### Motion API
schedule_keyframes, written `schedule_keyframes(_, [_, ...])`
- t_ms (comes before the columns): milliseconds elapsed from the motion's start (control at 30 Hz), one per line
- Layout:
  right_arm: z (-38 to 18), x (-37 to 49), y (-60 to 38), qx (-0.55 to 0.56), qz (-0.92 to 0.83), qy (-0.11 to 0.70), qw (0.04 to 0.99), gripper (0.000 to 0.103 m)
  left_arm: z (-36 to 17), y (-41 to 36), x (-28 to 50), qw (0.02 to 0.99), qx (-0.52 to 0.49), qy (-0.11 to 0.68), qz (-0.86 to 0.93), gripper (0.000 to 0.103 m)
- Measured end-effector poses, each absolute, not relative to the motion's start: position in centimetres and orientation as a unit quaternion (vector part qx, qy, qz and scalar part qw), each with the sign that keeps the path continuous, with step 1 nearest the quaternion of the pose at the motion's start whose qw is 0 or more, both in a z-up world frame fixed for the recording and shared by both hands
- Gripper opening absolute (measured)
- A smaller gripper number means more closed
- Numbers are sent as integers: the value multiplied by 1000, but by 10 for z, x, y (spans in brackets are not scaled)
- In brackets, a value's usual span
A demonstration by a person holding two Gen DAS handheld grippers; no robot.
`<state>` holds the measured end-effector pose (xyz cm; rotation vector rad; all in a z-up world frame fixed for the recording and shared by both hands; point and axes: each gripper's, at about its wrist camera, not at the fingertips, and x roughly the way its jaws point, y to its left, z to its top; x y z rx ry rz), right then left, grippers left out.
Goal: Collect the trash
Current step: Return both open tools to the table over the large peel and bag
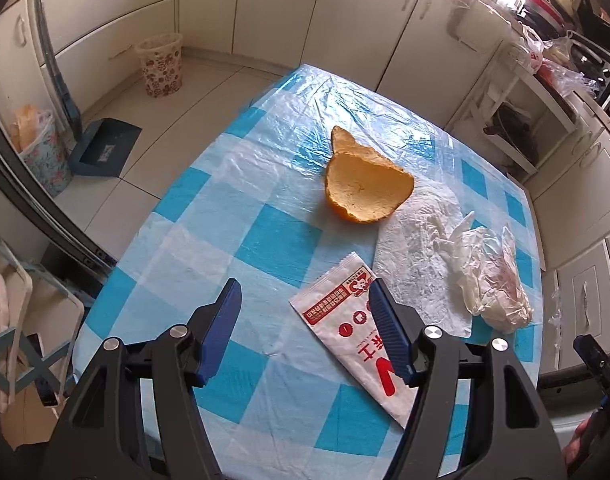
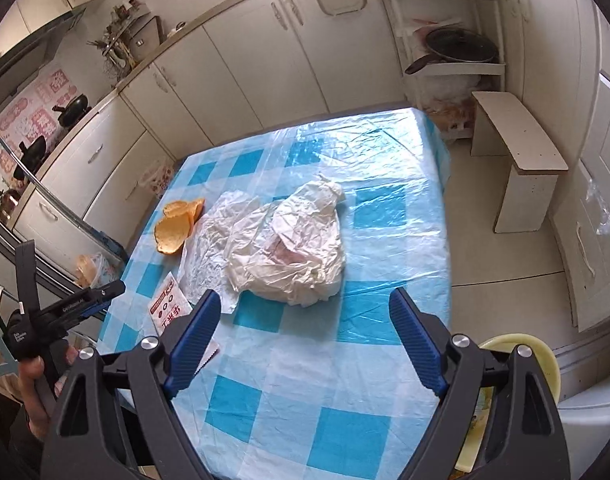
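Blue-padded left tool (image 1: 301,312) and right tool (image 2: 305,322) hover wide and empty over the checked tabletop (image 1: 265,236); approach step, next closing on the crumpled white plastic bag (image 2: 289,252).

Both tools are tilting downward, jaws spread with nothing between the pads. The left tool (image 1: 305,316) is filling the bottom of its frame; the right tool (image 2: 305,328) likewise, with the person's left hand (image 2: 35,392) gripping at lower left.

Blue dustpan (image 1: 105,148) on floor, white stool (image 2: 521,160).
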<state>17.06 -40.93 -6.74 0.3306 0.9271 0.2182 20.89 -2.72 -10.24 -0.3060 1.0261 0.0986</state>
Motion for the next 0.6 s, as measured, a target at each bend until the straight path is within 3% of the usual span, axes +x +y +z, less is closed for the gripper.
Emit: schedule_keyframes(600, [-88,200,-345,48,113,469,875,85,-125,-18,304,843,-117,521,64,65])
